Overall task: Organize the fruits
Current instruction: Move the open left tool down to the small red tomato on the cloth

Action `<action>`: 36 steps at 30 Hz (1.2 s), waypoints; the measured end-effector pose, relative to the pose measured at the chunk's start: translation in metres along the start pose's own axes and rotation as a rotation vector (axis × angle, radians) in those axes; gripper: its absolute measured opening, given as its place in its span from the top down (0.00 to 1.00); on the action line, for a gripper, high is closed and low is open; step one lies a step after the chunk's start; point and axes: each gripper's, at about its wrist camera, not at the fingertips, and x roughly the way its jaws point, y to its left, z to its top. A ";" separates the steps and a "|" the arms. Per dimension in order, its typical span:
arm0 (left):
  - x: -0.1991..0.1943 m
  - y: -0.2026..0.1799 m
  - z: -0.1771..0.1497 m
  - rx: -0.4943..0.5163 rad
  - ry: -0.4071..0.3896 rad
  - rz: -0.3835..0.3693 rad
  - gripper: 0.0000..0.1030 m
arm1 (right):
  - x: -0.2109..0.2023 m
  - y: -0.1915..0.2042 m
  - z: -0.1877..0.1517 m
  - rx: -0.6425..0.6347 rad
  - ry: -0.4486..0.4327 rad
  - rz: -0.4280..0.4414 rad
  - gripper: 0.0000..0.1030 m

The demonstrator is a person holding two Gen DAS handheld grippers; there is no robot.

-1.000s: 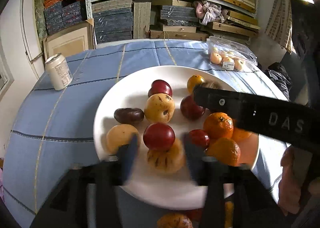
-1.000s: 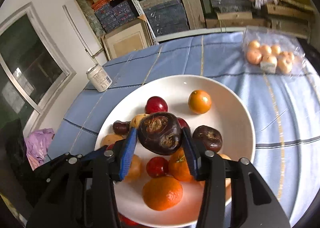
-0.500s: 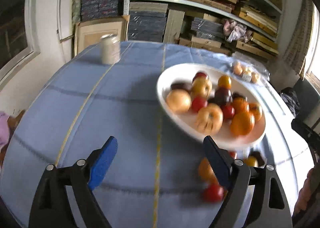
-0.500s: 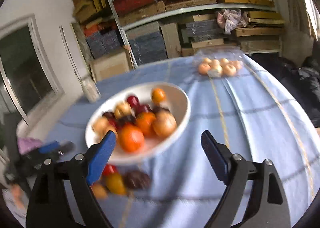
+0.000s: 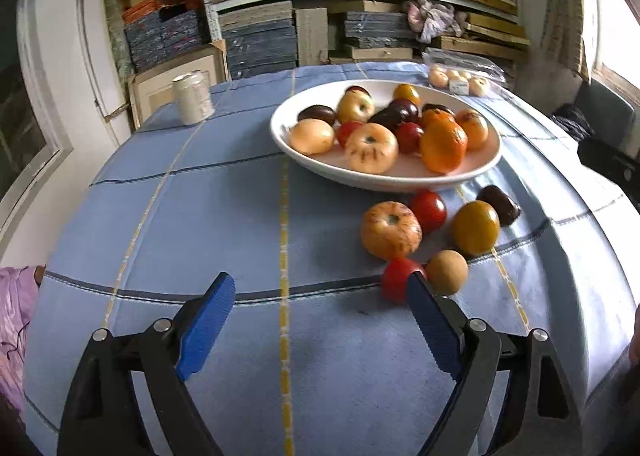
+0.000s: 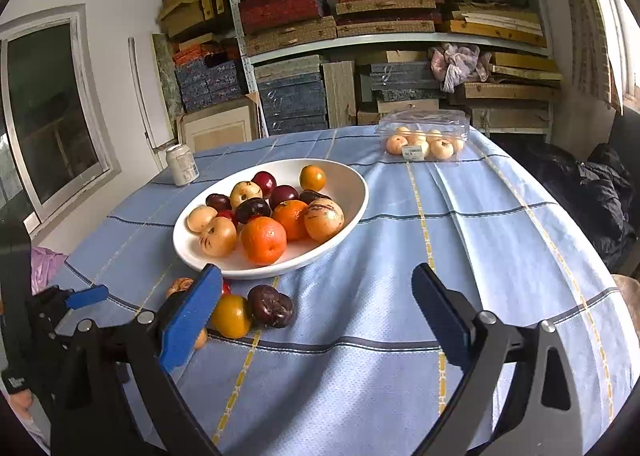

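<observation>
A white bowl (image 5: 486,158) (image 6: 356,208) holds several oranges, yellow apples and red and dark fruits. On the blue cloth in front of it lie several loose fruits: a striped apple (image 5: 391,230), a red fruit (image 5: 429,210), an orange-yellow fruit (image 5: 476,227) (image 6: 231,315), a dark fruit (image 5: 499,205) (image 6: 270,305), a tan fruit (image 5: 447,272) and a red one (image 5: 394,278). My left gripper (image 5: 320,296) is open and empty, low over the cloth, left of the loose fruits. My right gripper (image 6: 318,284) is open and empty, right of the loose fruits.
A drink can (image 5: 192,96) (image 6: 182,164) stands at the table's far left. A clear plastic box of small fruits (image 5: 460,76) (image 6: 424,136) sits at the far right. Shelves of stacked boxes (image 6: 360,36) stand behind the table. Dark clothing (image 6: 592,192) lies to the right.
My right gripper let go of the dark fruit, which now lies in the bowl. Both grippers opened wide and pulled back from over the bowl to the table's near side.
</observation>
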 end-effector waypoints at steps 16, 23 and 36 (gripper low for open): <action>0.023 -0.006 0.007 0.013 0.054 -0.035 0.16 | 0.001 0.002 0.001 0.000 0.015 0.003 0.09; 0.028 -0.001 0.004 -0.005 0.091 -0.091 0.63 | 0.002 0.001 0.000 0.005 0.017 0.009 0.09; 0.033 0.000 0.008 -0.015 0.087 -0.169 0.68 | 0.004 0.003 0.000 0.007 0.030 0.013 0.09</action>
